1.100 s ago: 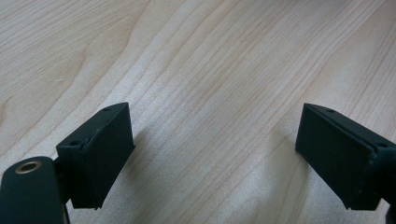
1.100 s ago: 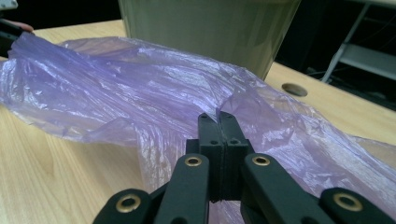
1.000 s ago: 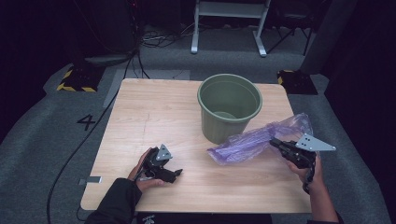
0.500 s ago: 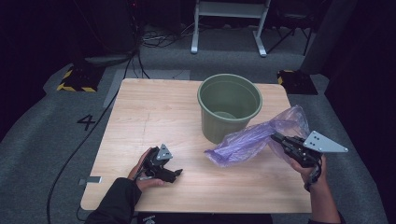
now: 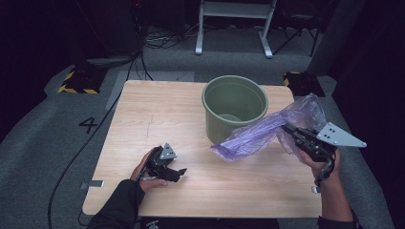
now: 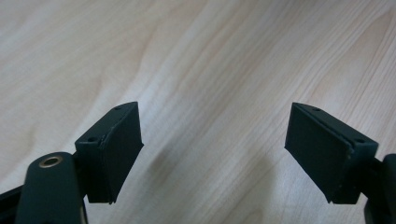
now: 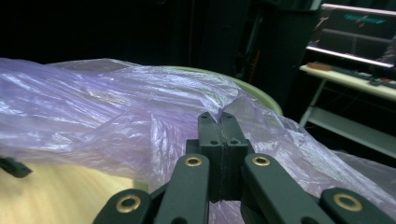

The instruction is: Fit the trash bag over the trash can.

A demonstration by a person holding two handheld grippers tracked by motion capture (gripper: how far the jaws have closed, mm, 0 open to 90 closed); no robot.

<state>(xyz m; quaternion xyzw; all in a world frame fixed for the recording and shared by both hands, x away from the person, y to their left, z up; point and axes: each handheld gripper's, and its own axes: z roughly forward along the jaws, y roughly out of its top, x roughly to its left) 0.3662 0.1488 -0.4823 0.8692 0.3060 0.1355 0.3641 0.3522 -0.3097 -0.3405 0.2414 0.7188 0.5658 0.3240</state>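
The right gripper is clamped on a purple bag stretching leftward beside the green bucket; the left gripper rests released on the surface.

Dim room, grey carpeted floor marked "4" at 9 o'clock, white metal stand at 12, black cables beside it, yellow-black striped block at 10.

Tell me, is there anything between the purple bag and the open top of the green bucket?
Nothing visible. The right gripper holds the purple bag beside the bucket, whose open top is uncovered. The left gripper rests apart on the table.
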